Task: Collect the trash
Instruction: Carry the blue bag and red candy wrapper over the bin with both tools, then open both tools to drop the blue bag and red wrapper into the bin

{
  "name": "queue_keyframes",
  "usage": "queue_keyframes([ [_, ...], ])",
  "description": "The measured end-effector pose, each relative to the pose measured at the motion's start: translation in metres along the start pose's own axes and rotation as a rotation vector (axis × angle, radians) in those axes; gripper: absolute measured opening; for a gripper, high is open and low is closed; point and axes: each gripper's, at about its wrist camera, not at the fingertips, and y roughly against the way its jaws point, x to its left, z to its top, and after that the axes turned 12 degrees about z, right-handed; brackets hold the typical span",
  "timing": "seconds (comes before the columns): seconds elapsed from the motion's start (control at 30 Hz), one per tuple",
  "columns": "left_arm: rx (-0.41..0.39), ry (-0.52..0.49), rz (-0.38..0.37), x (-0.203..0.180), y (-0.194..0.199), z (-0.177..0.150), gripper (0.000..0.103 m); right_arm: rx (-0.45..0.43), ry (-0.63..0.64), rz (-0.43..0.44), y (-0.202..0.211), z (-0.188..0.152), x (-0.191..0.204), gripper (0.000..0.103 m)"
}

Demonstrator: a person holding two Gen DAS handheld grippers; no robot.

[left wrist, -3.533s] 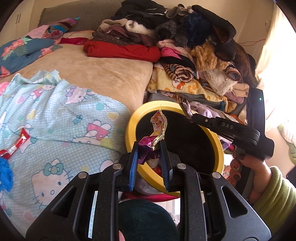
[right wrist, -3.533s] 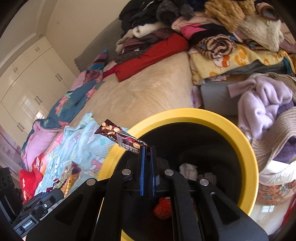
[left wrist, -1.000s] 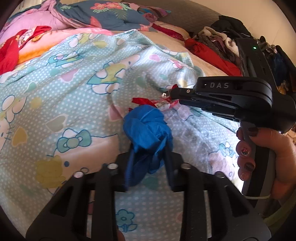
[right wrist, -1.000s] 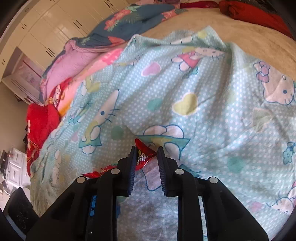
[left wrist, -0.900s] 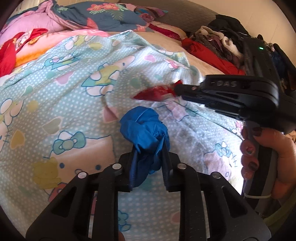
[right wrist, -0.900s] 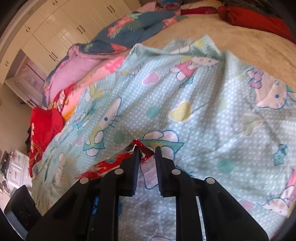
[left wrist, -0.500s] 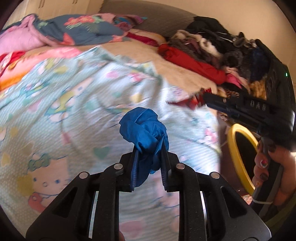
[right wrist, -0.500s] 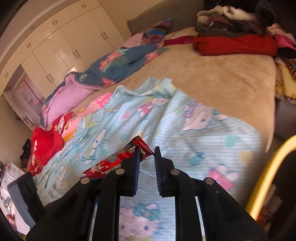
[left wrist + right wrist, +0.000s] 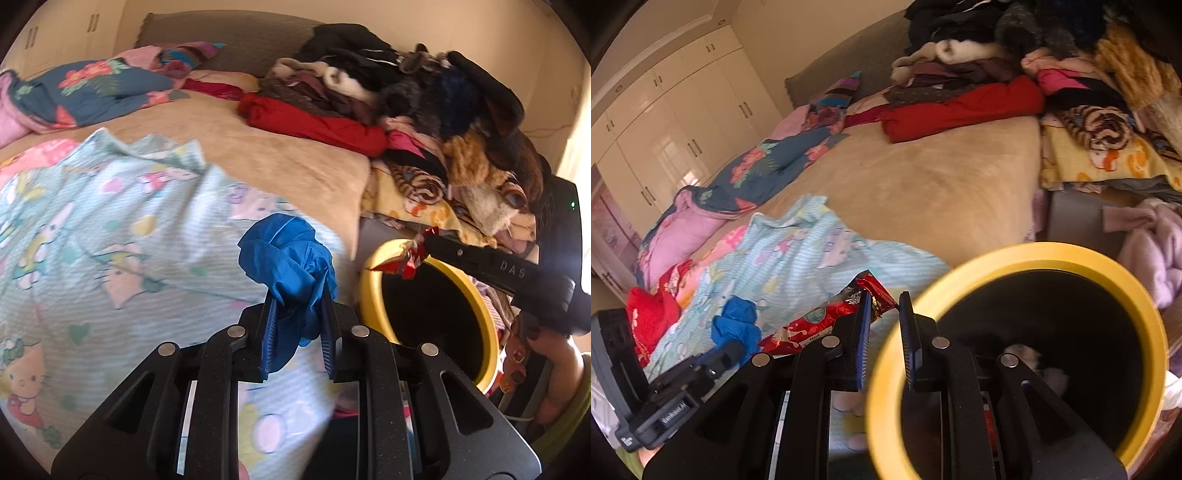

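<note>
Crumpled blue glove (image 9: 286, 264), maybe latex, btwn fingers (image 9: 269, 332)

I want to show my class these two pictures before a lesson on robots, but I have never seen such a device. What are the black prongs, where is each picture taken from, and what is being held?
There is no robot here: a person holds a black two-finger gripper in each hand, each with a camera looking along its fingers. One picture comes from the left gripper, which is shut on a crumpled blue glove. The other comes from the right gripper, which holds a red wrapper by one end, near the rim of a yellow bin. Each gripper shows in the other's picture. Below lies a bed with a cartoon-print blanket and piled clothes.
</note>
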Motion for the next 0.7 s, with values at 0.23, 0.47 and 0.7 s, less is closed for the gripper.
queue_keyframes([
  [0.23,0.006,-0.079,-0.050,-0.049,-0.006,0.001,0.015,-0.015,-0.004,-0.097,0.038,-0.013,-0.041,0.015],
  [0.47,0.027,-0.160,-0.094,-0.096,-0.015,-0.002,0.015,0.006,-0.015,-0.187,0.063,-0.027,-0.073,0.016],
  [0.7,0.047,-0.215,-0.136,-0.136,-0.026,-0.003,0.016,0.010,-0.073,-0.203,0.079,-0.035,-0.096,0.032],
])
